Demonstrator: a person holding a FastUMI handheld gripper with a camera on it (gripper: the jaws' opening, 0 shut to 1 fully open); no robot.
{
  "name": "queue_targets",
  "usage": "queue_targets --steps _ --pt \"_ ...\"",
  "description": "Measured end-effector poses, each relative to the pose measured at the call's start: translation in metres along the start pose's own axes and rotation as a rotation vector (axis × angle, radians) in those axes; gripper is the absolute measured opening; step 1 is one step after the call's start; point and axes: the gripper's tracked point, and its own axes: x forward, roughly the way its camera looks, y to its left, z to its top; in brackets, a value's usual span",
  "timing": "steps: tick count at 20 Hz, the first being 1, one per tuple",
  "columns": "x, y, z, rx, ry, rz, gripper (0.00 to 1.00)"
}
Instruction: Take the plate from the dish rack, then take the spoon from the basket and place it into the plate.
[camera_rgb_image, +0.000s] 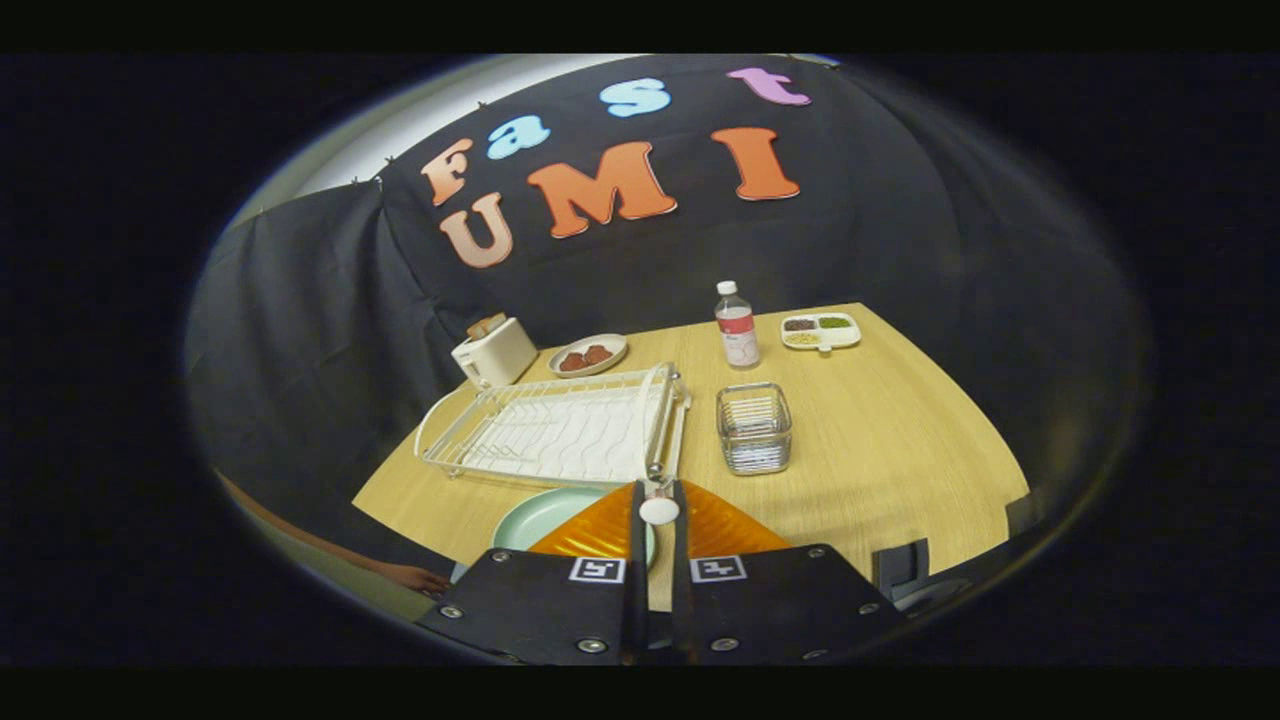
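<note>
Two orange fingers (600, 530) of the gripper (659, 492) are drawn close together, clenched on a white spoon (659, 510) whose rounded end shows in the narrow slit between their tips. Just beneath and left of the fingers, a pale green plate (545, 515) lies flat on the wooden table (900, 470), partly covered by the left finger, so the spoon hangs over the plate's right part. A person's hand (415, 577) rests at the table's near left edge. Directly beyond the plate sits the white wire dish rack (560, 425), with no dishes standing in it. Right of the rack stands the small wire basket (754, 428). Farther back are a white toaster (494, 350), a shallow dish of brown food (587, 354), a clear bottle (737, 325) and a divided white tray (820, 330) holding three portions.
</note>
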Motion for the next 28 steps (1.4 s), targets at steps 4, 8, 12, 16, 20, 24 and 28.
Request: queue_targets --steps 4,8,12,16,20,24,28 --pt "0.012 0.026 -0.02 -0.02 0.065 0.079 0.09" --pt "0.029 0.049 -0.03 -0.051 0.106 0.142 0.09" --pt "0.054 0.074 -0.041 -0.074 0.142 0.198 0.09" --pt "0.072 0.096 -0.047 -0.11 0.155 0.247 0.09" --pt "0.086 0.101 -0.058 -0.147 0.178 0.254 0.09" --pt "0.093 0.096 -0.06 -0.072 0.178 0.27 0.1" --pt "0.093 0.084 -0.072 -0.024 0.223 0.25 0.13"
